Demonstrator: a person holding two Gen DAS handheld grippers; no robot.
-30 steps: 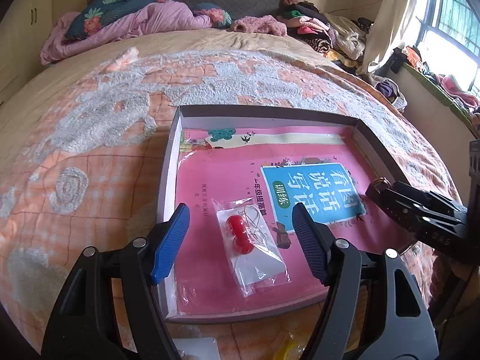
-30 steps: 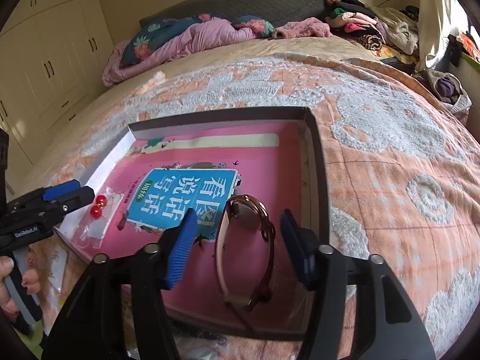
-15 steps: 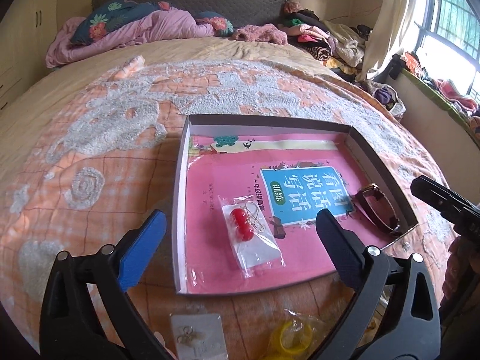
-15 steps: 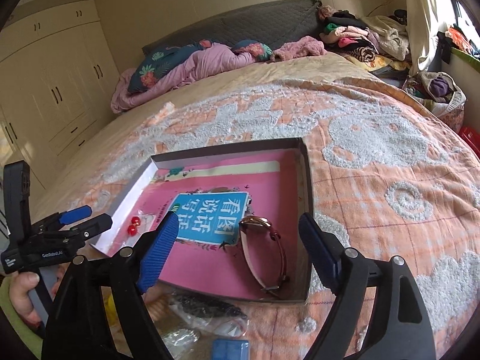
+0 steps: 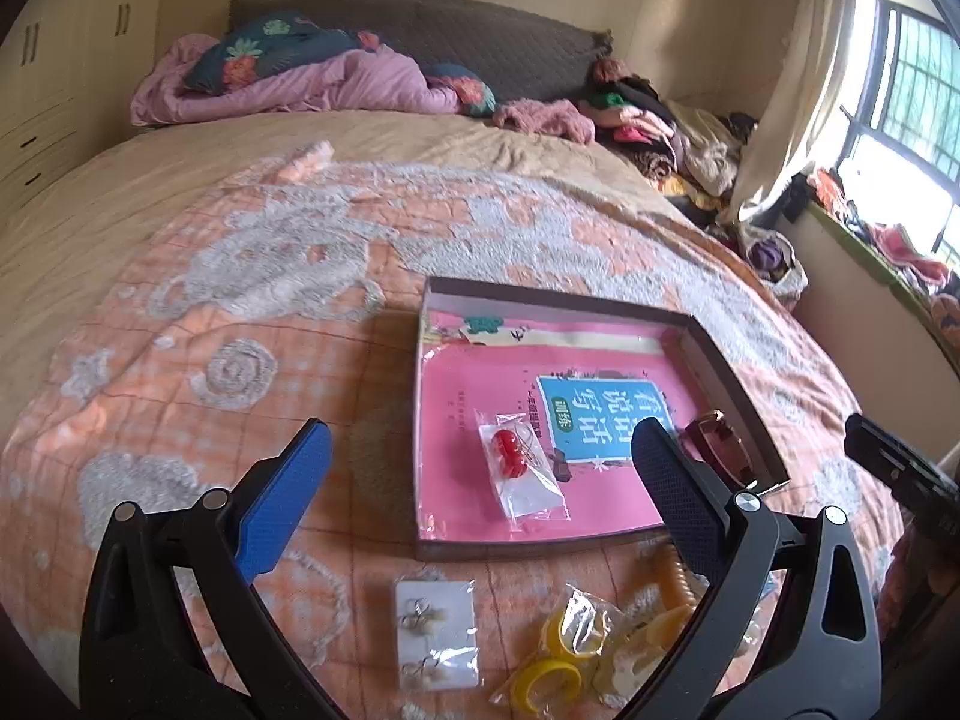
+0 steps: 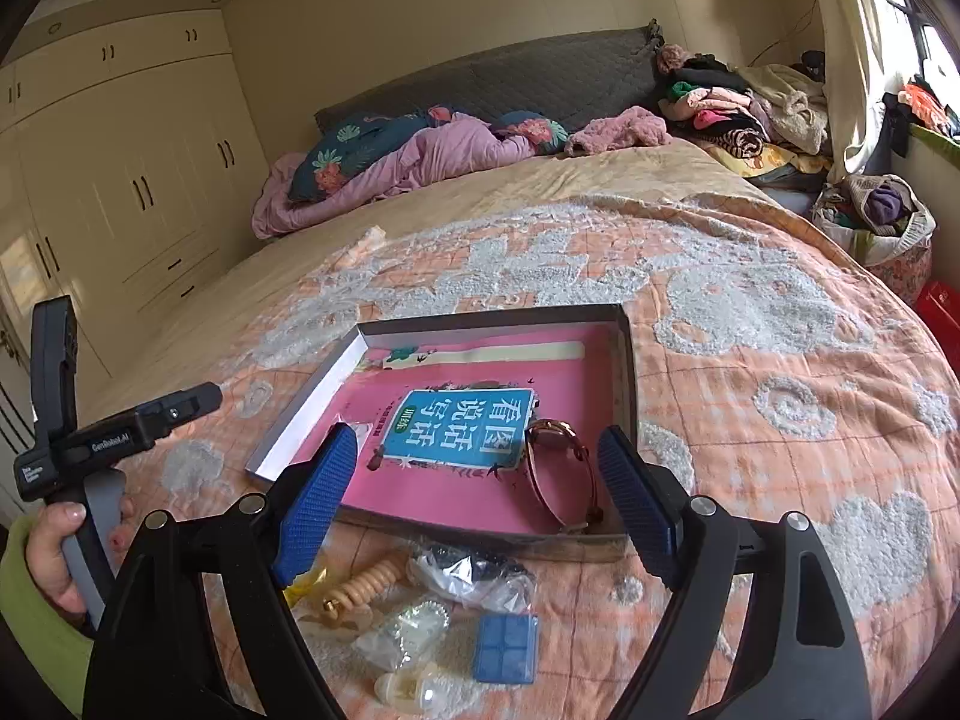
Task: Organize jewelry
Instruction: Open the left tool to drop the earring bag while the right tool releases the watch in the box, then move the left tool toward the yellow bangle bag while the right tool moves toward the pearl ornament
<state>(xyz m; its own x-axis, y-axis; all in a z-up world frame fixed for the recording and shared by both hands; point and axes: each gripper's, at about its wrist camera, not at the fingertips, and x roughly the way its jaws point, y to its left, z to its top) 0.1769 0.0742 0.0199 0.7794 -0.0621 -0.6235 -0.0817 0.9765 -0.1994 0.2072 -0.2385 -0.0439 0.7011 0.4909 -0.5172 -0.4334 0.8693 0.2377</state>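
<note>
Left gripper (image 5: pixel 480 492) spread wide, holding nothing, above the bed's near edge, just short of the tray. Right gripper (image 6: pixel 480 498) also spread wide, empty, over the tray's near right corner.

On the bed (image 5: pixel 240 312), orange-and-white blanket, left to right:
- Earring card (image 5: pixel 437 630), white, at bed's near edge, in front of tray's near left corner.
- Yellow bangle bag (image 5: pixel 555 654), right of card, near edge.
- Beige coil hair tie (image 6: pixel 366 585) and clear bag with dark beads (image 6: pixel 468 576), just in front of tray's near wall.
- Blue square box (image 6: pixel 505 648) and small clear packets (image 6: pixel 408 630), closest to bed's near edge.

Tray (image 5: pixel 732 378), shallow dark-walled box mid-bed, holds a pink book (image 5: pixel 468 378) with blue label. Bag of red bead earrings (image 5: pixel 522 468) lies on the book, toward tray's near left side. Brown-pink bracelet/band (image 6: pixel 561 468) lies at tray's near right corner, beside the right wall.
</note>
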